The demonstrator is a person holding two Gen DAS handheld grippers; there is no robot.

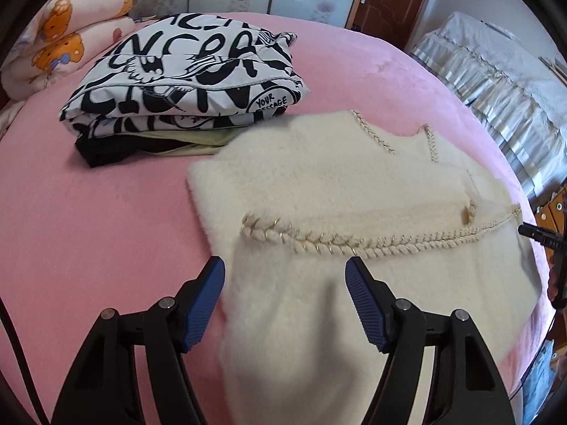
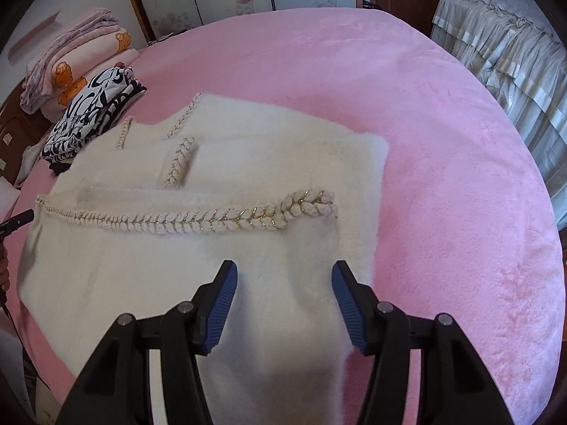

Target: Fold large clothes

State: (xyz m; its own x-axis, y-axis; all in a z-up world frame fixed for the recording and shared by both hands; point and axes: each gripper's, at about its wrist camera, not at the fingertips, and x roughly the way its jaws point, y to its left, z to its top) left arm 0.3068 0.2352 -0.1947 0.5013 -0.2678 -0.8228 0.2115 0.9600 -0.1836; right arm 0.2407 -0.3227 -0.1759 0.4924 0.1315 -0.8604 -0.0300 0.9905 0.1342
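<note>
Lying folded on pink bed (image 2: 443, 124), cream fuzzy garment (image 1: 319, 177), left gripper (image 1: 285, 283) and right gripper (image 2: 283, 285) fingers parted over its near edge, gripping nothing, printed clothes stack (image 1: 184, 81) at 10 o'clock.

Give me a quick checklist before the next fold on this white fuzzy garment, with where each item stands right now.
1. Left hand-held gripper open, garment between the pads but not pinched: ok.
2. Right hand-held gripper open over the near edge: ok.
3. Garment flat on the pink bed, braided trim facing up: ok.
4. Folded printed pile clear of the garment: not ok, the far corner touches or overlaps it.
5. Free bed space on the right side: ok.
6. Underside smooth: cannot tell.
</note>
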